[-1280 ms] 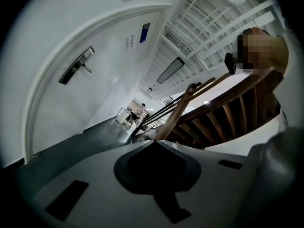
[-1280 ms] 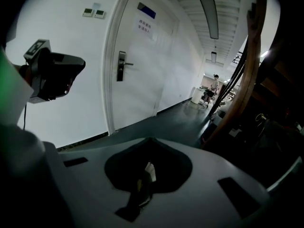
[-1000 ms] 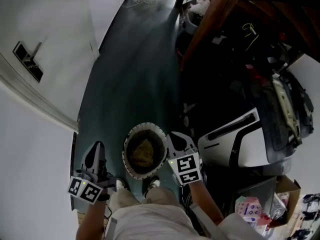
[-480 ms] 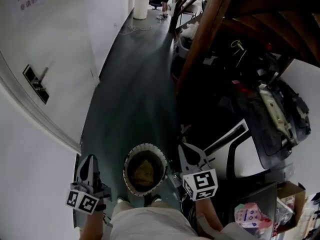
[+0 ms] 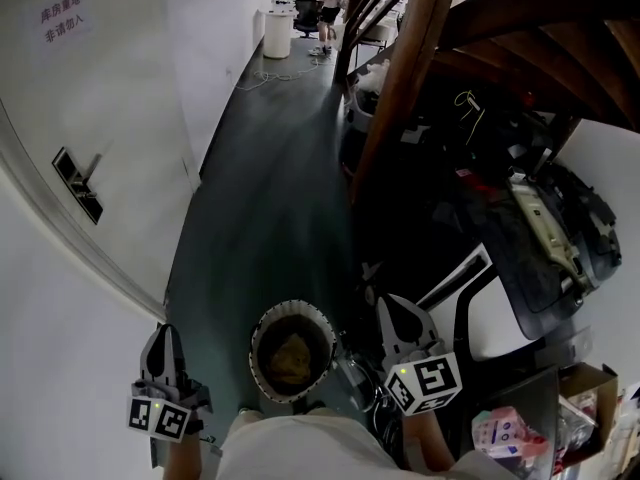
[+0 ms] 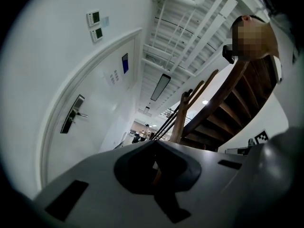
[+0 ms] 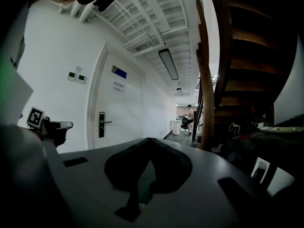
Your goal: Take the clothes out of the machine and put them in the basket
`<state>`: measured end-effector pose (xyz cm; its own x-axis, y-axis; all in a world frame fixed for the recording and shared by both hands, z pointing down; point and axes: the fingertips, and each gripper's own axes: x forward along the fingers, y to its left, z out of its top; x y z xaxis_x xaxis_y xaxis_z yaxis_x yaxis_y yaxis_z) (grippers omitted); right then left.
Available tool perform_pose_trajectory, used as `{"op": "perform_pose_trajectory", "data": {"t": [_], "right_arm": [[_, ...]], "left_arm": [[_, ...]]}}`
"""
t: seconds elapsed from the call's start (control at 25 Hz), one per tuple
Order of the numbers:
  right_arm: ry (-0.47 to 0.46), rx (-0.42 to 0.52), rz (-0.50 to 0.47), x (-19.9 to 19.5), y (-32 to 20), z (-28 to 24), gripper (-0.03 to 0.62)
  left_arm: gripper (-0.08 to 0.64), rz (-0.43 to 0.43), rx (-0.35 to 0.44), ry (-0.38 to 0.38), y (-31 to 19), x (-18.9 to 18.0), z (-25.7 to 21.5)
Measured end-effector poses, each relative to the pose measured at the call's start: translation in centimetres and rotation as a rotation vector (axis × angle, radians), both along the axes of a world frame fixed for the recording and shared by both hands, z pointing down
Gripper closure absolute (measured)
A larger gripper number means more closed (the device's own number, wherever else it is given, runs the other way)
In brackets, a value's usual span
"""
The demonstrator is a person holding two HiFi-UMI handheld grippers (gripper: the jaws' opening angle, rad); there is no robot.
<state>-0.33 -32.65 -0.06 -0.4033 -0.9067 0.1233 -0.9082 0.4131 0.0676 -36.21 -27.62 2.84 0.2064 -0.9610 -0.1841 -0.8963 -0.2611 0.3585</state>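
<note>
A round basket [image 5: 262, 326] with a pale patterned rim stands on the dark floor by the person's feet, and a yellowish cloth [image 5: 291, 355] lies in it. To its right is the white machine [image 5: 497, 320] with dark trim. My left gripper [image 5: 160, 332] is to the left of the basket, shut and holding nothing; in the left gripper view its jaws [image 6: 154, 143] meet at the tip and point along the corridor. On the other side, between basket and machine, my right gripper [image 5: 383, 302] is also shut and empty, with its tip [image 7: 149, 139] closed.
A white door [image 5: 75, 183] with a handle lines the left wall. Above the machine, a wooden staircase [image 5: 400, 88] rises over dark clutter [image 5: 500, 188]. A white bin [image 5: 278, 33] and a person [image 5: 328, 8] are far down the corridor. At the bottom right sits a cardboard box [image 5: 585, 408].
Both grippers have risen and now point along the corridor. The head view has tilted up, so the basket sits lower in the picture and more of the corridor shows.
</note>
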Motion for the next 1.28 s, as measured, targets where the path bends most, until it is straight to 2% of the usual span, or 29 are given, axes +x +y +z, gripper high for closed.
{"op": "perform_pose_trajectory", "data": {"t": [0.48,0.68,0.96,1.28], "right_arm": [[0.007,0.017,-0.032,-1.6,-0.1,-0.4,0.58],[0.038,0.006,-0.041,-2.8,0.2,-0.3,0.58],[0.045,-0.001,-0.054,-3.9,0.8,0.4,0.58],[0.036,-0.011,-0.075,-4.6,1.8,1.2,0.58]], "left_arm": [[0.547,0.001,0.041,-0.025,0.7,0.0,-1.6],[0.546,0.0,0.039,-0.016,1.2,-0.5,-1.5],[0.546,0.001,0.012,-0.014,1.6,-0.7,-0.3],[0.546,-0.005,0.019,-0.038,2.2,-0.9,-0.5]]}}
